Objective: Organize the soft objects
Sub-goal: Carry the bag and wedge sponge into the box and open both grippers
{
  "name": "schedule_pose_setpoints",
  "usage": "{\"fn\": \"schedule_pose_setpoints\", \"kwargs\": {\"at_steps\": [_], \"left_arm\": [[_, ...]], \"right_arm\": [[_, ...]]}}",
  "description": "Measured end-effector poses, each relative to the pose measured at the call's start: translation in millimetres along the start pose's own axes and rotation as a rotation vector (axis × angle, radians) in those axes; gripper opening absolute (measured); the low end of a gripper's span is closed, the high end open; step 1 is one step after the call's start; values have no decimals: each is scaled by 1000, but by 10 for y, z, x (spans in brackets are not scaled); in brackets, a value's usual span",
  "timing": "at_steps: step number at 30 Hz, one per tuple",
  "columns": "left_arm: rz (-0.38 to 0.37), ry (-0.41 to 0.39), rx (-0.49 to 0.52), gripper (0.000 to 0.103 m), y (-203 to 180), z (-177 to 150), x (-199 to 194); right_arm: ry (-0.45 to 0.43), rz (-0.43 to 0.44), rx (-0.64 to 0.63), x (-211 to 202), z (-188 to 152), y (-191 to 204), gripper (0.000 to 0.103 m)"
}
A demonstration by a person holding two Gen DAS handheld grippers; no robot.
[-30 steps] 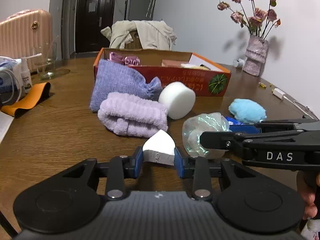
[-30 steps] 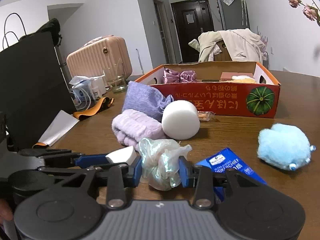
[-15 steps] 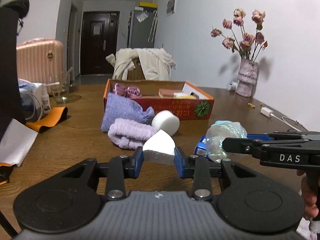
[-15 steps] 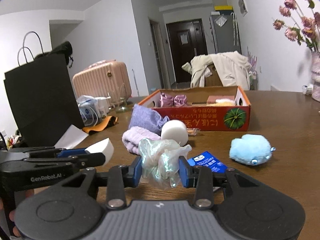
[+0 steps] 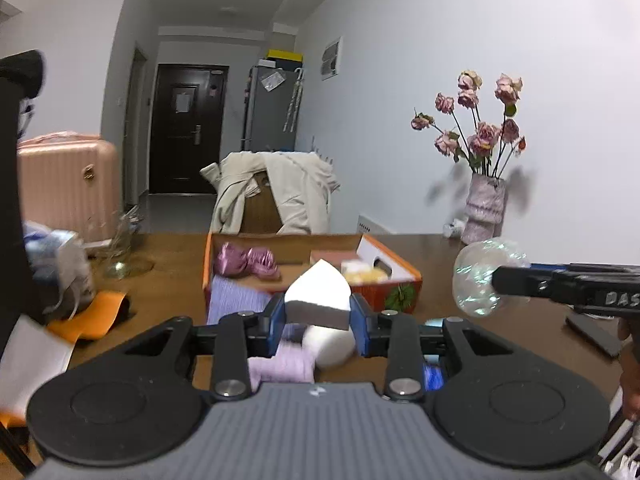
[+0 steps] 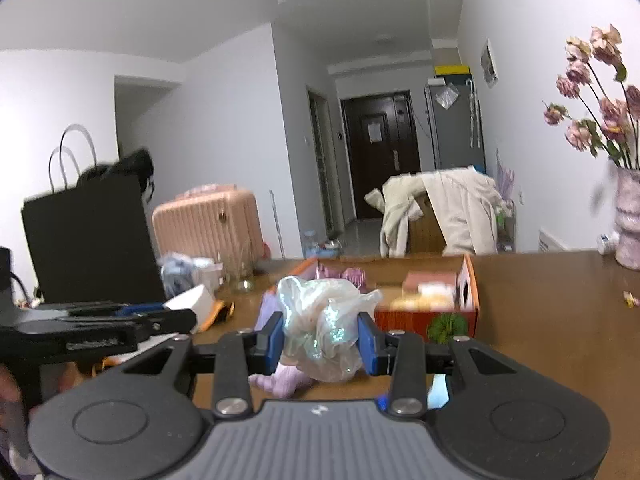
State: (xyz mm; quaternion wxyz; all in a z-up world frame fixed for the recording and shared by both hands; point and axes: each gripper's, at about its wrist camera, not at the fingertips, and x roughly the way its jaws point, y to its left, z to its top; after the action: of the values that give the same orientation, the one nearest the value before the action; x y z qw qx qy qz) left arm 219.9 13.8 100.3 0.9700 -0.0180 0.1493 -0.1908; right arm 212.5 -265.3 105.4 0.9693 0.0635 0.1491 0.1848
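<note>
My left gripper [image 5: 318, 318] is shut on a white wedge-shaped sponge [image 5: 318, 294], held above the table. My right gripper [image 6: 322, 340] is shut on a crumpled iridescent plastic bag [image 6: 320, 326]; the bag [image 5: 476, 280] and the right gripper's tip also show at the right of the left wrist view. The orange cardboard box [image 5: 396, 266] lies ahead with pink satin scrunchies [image 5: 246, 262] and a few small items inside. Below the grippers lie a lilac towel roll [image 5: 280, 364], a white foam cylinder [image 5: 330, 348] and a purple cloth [image 5: 232, 300].
A vase of dried roses [image 5: 482, 212] stands at the back right of the wooden table [image 6: 560, 320]. At the left are a black paper bag [image 6: 90, 240], an orange strap [image 5: 94, 314], a glass [image 5: 120, 256] and a pink suitcase [image 6: 208, 224]. A chair with a beige coat [image 5: 276, 196] stands behind the box.
Both grippers have risen off the table with the sponge and the plastic bag still held. The view has tilted up, and the towel roll and foam cylinder now sit low behind the fingers.
</note>
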Motion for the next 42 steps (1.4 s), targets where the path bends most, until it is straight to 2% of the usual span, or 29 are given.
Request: {"fn": "schedule_pose_setpoints", "kwargs": {"at_steps": [3,5,8,12,14,16,20,25,29,31,33,35,39,42], "left_arm": [[18,28,18,35,102,233,413],[31,58,37,35,160,353,723],[32,108,31,35,249,501,1226],[11,150,8,36,356,693,1852],[4,199,-19,36,415,754,2188],[-5,249,-48,36,480,767,2494],[13,319,-32,37,534,713,2996],[22,386,-65,37,642,644,3479],[60,425,-81,39,706,603,3793],[75,435,-95,55,754,603,3909],[100,454,-138,56,826,621,3982],[111,442,-154,59,904,655,3982],[123,422,-161,77,1034,720,3881],[115,393,-133,79,1038,770,3771]], "right_arm": [[-8,36,34,281,280,-256,37],[9,25,55,546,418,-423,37],[69,21,93,1045,566,-689,37],[169,-10,78,1738,664,-912,38],[212,-17,79,2085,687,-1016,37],[246,-12,101,2382,689,-1113,38],[308,-4,107,2913,679,-1263,38],[354,-18,85,3363,657,-1367,38],[380,-12,101,3669,678,-1416,38],[397,-15,106,3832,689,-1432,38],[413,-25,108,3998,675,-1441,38],[425,-39,113,4079,657,-1450,39],[448,-28,122,4198,594,-1462,40],[464,-36,83,4252,535,-1393,41]]}}
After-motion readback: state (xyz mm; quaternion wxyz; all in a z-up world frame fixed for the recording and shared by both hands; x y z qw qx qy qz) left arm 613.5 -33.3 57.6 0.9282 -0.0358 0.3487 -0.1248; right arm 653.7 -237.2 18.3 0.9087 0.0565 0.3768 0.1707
